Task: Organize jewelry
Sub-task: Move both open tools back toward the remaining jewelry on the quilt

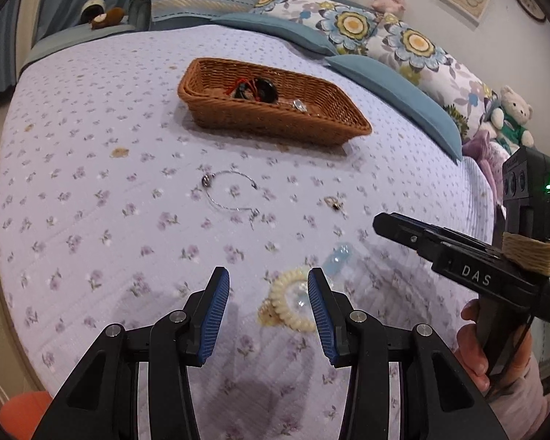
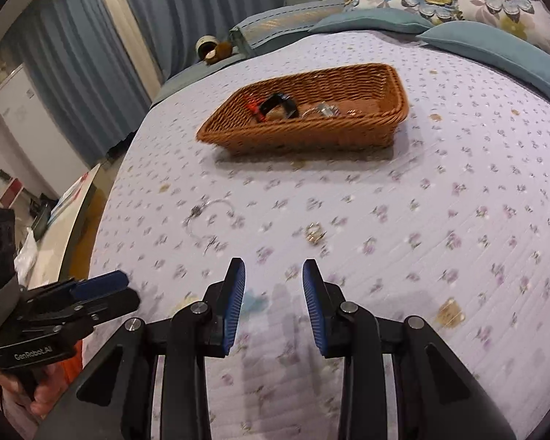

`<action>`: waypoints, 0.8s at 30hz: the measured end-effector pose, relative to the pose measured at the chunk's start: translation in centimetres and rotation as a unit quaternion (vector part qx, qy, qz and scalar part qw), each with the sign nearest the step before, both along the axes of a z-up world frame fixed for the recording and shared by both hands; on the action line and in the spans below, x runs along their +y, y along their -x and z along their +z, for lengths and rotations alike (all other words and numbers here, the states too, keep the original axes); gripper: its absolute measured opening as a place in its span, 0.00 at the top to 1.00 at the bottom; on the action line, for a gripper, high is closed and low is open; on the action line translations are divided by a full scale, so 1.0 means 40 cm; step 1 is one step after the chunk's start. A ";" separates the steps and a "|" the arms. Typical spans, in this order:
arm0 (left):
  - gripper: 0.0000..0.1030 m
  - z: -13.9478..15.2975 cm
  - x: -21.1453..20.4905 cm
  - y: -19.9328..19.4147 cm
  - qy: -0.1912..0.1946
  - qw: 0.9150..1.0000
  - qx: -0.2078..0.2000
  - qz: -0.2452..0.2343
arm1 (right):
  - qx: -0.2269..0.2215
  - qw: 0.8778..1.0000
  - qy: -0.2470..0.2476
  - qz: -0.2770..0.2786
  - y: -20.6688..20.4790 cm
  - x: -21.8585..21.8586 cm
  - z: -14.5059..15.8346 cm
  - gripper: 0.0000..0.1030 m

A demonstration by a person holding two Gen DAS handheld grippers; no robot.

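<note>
Left gripper (image 1: pixel 268 306) jaws wide, cream coil bracelet (image 1: pixel 288 302) on bedspread (image 1: pixel 91 220) just inside its right finger; right gripper (image 2: pixel 274 302) open, empty; basket (image 1: pixel 216 110) toward the pillow edge.

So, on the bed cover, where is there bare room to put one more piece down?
The left half of the bed cover, left of the silver bracelet, is bare. So is the strip between the bracelet and the wicker basket. It is crowded near the left tool: the cream spiral hair tie, a pale blue piece and a small earring.
</note>
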State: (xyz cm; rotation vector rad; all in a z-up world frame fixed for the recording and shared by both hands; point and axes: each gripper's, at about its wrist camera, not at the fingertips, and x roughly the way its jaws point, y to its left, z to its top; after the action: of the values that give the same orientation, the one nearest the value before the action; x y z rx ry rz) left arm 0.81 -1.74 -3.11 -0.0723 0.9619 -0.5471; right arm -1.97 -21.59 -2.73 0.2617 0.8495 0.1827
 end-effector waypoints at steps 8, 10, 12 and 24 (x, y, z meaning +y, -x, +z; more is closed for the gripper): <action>0.56 -0.040 -0.012 0.007 -0.014 1.000 0.016 -0.002 | 0.025 0.999 -0.012 0.019 0.011 0.039 -0.029 0.66; 0.56 -0.044 -0.014 0.006 -0.015 1.000 0.018 -0.003 | 0.033 0.999 -0.015 0.020 0.012 0.044 -0.040 0.66; 0.56 -0.047 -0.015 0.005 -0.014 1.000 0.019 -0.004 | 0.036 0.999 -0.022 0.020 0.013 0.044 -0.042 0.66; 0.56 -0.069 -0.019 0.003 -0.019 0.999 0.024 -0.008 | 0.038 0.999 -0.022 -0.023 -0.028 -0.006 -0.042 0.66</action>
State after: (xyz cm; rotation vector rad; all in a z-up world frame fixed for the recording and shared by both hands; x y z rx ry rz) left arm 0.70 -2.50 -5.86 -0.0435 1.0201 -0.5442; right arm -0.86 -21.83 -4.39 0.3311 0.9142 0.1502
